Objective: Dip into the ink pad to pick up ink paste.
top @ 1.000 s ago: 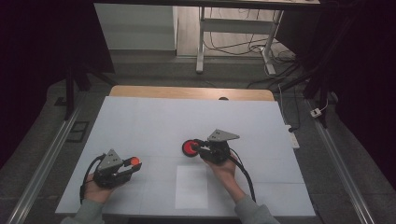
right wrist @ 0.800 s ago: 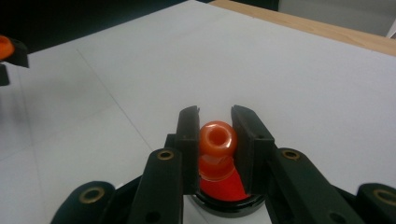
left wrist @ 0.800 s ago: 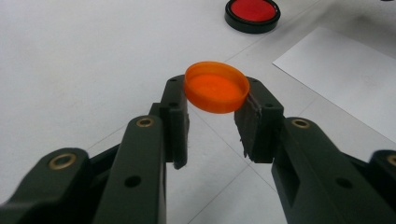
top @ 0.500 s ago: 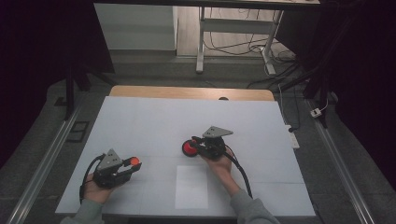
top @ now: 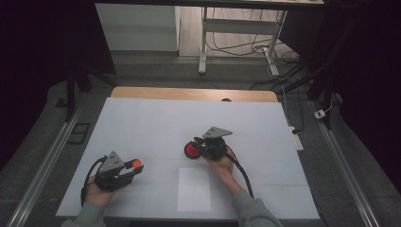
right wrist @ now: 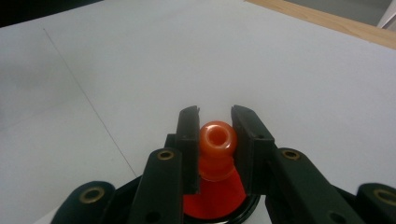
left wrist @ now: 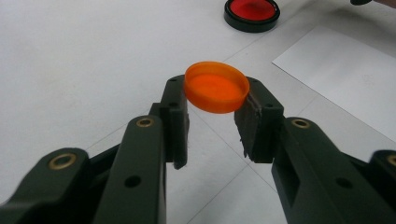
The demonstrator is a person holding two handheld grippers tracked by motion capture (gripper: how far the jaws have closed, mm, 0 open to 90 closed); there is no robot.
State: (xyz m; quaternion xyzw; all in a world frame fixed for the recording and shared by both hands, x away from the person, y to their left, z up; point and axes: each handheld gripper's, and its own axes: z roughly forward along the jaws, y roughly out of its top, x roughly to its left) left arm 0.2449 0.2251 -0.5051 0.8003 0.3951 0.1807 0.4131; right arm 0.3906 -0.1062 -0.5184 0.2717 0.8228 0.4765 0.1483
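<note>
Orange cap (left wrist: 216,87) sits pinched between the two black pads of the left gripper (top: 130,169), which is closed on its rim; in the left gripper view the cap is tipped slightly, its hollow side up, and held clear of the white table (top: 156,123). In the high view this gripper lies to the left of the white sheet of paper (top: 194,189) near the table's front edge, with the person's left hand (top: 97,191) under it. The paper lies flat on the table, between the two forearms.

Just beyond the paper and a little to its right, the right gripper (top: 197,144) is closed on the orange knob (right wrist: 216,140) of a red stamp (right wrist: 212,198). The right gripper view shows both pads pressed against the knob's sides, with the stamp's red cone widening below into a black-rimmed round base (top: 191,150). That base rests on the table, just behind the paper's far edge. The right hand (top: 218,163) holds its gripper from the paper's side, its cable (top: 241,172) trailing back along the sleeve.
</note>
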